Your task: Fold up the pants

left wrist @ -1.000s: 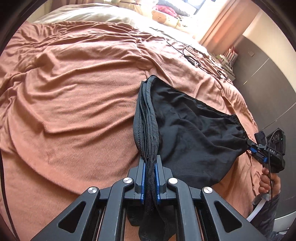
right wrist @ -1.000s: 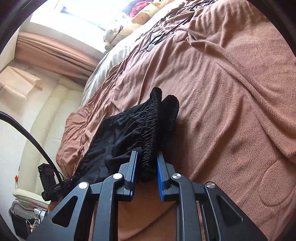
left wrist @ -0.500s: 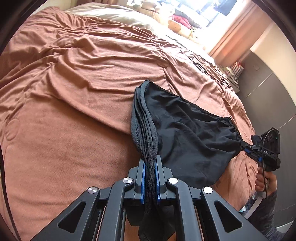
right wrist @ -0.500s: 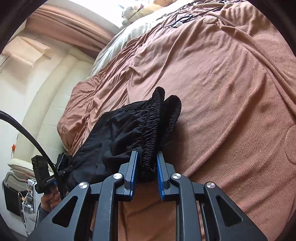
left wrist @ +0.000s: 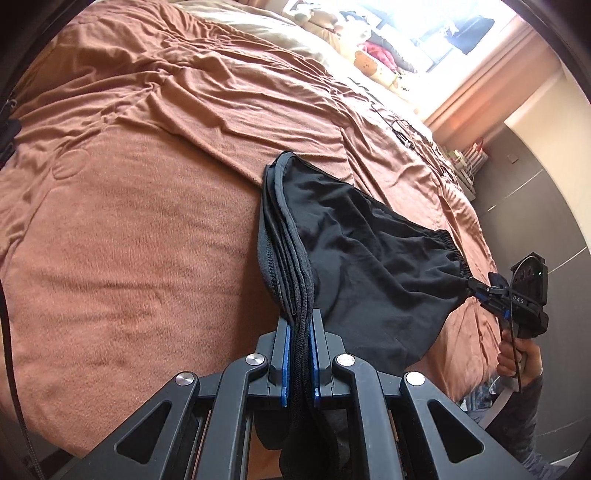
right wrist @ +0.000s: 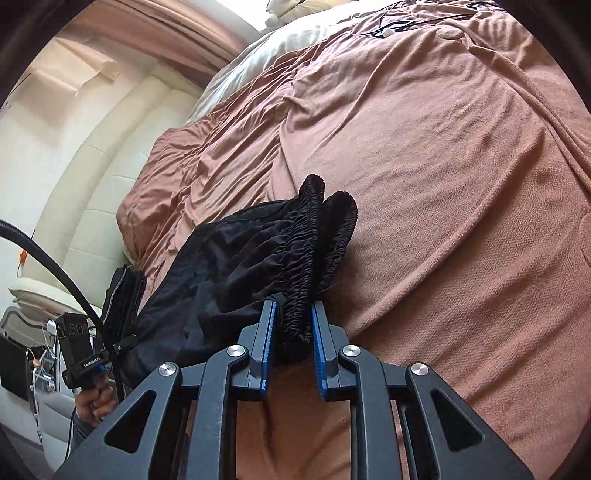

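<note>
Nearest, the left gripper (left wrist: 299, 347) pinches the stacked hem edges of black pants (left wrist: 362, 266). The right gripper (right wrist: 293, 332) clamps their gathered elastic waistband, jaws nearly closed. The folded pants hang stretched between them, just above a rumpled brown bedspread (left wrist: 147, 229). Far beyond: pillows, curtains, a bright window.

A wrinkled brown blanket (left wrist: 155, 206) covers the bed. At its far end lie a pale pillow (left wrist: 258, 26) and stuffed toys (left wrist: 373, 55) under a bright window. Black cables (right wrist: 391, 26) trail across the far blanket. A cream padded headboard (right wrist: 92, 166) curves at left.
</note>
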Motion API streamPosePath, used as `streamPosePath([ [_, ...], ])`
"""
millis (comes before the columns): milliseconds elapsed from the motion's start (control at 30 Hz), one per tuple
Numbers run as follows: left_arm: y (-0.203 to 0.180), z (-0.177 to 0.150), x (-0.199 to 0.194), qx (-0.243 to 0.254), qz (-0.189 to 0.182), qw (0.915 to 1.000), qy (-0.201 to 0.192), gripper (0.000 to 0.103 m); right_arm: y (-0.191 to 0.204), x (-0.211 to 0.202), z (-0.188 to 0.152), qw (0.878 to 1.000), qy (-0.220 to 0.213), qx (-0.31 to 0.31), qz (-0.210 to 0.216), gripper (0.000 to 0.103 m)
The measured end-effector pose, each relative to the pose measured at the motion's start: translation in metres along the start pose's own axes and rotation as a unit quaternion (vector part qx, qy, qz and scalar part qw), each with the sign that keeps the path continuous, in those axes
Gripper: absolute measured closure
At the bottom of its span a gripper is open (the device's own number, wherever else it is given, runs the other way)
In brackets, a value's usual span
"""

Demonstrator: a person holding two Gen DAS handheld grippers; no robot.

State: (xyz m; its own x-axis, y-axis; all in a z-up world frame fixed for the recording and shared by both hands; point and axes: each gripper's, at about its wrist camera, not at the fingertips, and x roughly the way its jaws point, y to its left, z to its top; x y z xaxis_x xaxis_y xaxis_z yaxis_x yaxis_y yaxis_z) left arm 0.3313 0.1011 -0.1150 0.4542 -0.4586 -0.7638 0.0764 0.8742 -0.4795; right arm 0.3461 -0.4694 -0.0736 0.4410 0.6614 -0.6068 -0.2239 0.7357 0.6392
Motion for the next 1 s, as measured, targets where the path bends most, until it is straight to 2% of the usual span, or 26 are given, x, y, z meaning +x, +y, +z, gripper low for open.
streamPosePath([
  [233, 0.019, -0.020, -0.007, -0.022, -0.007, 0.9997, 0.011, 0.093, 0.005, 0.001, -0.024, 1.000, 0.024, -0.003, -0.003, 0.088],
  [300, 0.026, -0.025, -0.003, -0.025, -0.003, 0.9994, 0.022, 0.089, 0.009, 0.003, -0.028, 0.999, 0.031, -0.014, -0.028, 0.086],
  [367, 0.033, -0.027, 0.000, -0.029, 0.015, 0.9992, 0.025, 0.082, 0.012, 0.009, -0.031, 0.996, 0.042, -0.027, -0.068, 0.078],
  [433, 0.039, -0.026, 0.000, -0.030, 0.027, 0.9989, 0.021, 0.081, 0.013, 0.011, -0.030, 0.995, 0.047, -0.035, -0.080, 0.063],
  [500, 0.042, -0.022, -0.001, -0.033, 0.026, 0.9990, 0.017, 0.077, 0.014, 0.009, -0.024, 0.995, 0.036, -0.037, -0.091, 0.055],
  [700, 0.036, 0.000, 0.007, -0.006, 0.022, 0.9997, 0.006, 0.065, 0.017, -0.005, -0.008, 0.995, -0.014, -0.040, -0.085, 0.055],
  [1000, 0.017, 0.049, 0.047, 0.045, 0.023, 0.9986, 0.017, 0.064, 0.028, 0.016, 0.005, 0.992, -0.024, -0.081, -0.094, 0.055],
])
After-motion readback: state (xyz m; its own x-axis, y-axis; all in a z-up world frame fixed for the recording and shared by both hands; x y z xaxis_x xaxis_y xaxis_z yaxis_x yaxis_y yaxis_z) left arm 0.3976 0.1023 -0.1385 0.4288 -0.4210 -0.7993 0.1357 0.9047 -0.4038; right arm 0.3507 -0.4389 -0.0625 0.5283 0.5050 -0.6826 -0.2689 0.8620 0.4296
